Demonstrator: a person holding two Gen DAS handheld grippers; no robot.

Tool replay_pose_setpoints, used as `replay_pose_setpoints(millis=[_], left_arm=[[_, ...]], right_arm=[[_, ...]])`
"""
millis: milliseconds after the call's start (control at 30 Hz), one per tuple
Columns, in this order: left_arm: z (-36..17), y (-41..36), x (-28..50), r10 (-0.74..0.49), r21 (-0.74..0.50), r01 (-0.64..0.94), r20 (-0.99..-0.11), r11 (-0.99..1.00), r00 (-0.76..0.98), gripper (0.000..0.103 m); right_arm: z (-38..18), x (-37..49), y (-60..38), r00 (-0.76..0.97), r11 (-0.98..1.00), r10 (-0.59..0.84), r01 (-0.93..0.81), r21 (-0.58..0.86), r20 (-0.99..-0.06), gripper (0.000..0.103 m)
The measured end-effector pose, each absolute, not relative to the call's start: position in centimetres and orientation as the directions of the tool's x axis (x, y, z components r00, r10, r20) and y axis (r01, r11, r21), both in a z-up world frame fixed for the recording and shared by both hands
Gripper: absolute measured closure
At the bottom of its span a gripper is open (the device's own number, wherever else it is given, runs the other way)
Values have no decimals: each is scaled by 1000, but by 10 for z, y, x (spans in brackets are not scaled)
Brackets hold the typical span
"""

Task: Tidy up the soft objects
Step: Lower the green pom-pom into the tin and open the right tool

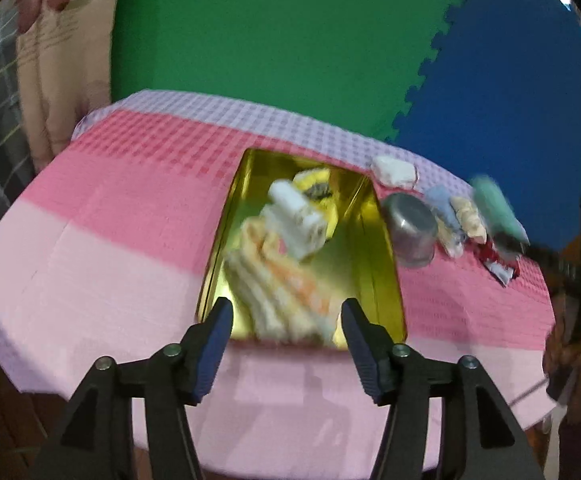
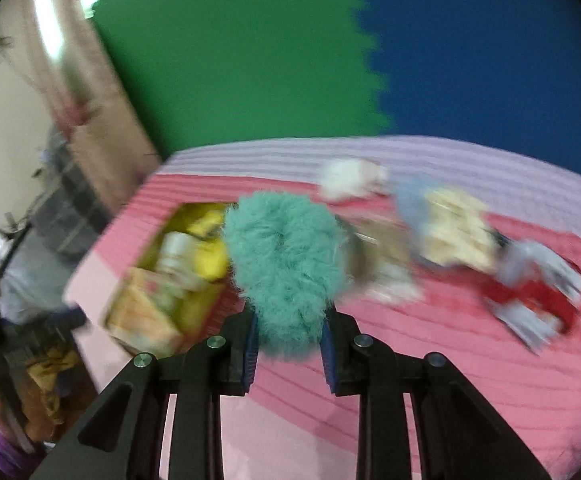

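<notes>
Right tool grips teal fluffy piece; left tool spread wide over gold tin.

Right tool clenched on a teal fluffy scrunchie, held above the pink checked cloth covering the desk, just right of the gold tin. Left tool released, nothing between its fingers, hovering at the tin's near edge. Tin holds a folded striped cloth, a white soft item and a yellow item, all motion-blurred. Just right of the tin: a metal cup on its side, then pale blue and cream soft pieces, a white fluffy piece, a red-and-grey item.
</notes>
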State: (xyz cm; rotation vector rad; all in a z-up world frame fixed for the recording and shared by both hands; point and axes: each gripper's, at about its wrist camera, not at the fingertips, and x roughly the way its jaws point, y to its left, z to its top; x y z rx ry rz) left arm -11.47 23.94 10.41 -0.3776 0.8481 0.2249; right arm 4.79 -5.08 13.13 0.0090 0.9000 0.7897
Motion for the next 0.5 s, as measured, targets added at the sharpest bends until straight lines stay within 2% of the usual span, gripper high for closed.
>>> replay_pose_setpoints(millis=[133,267,500], left_arm=[[96,238,-140,57,-226,-368,-782,902,621,41],[94,240,-150,122,-164,-388,-781,907,613,41],[97,244,-153,172,-93,-388,-785,917,595,41]], right_arm=[[138,44,31,296,658,632,-694,293,-717,79],[123,48,94,238,641,611,-708,295,-755,79],[86,58,171,233,685,495,-697,211,-837,79]])
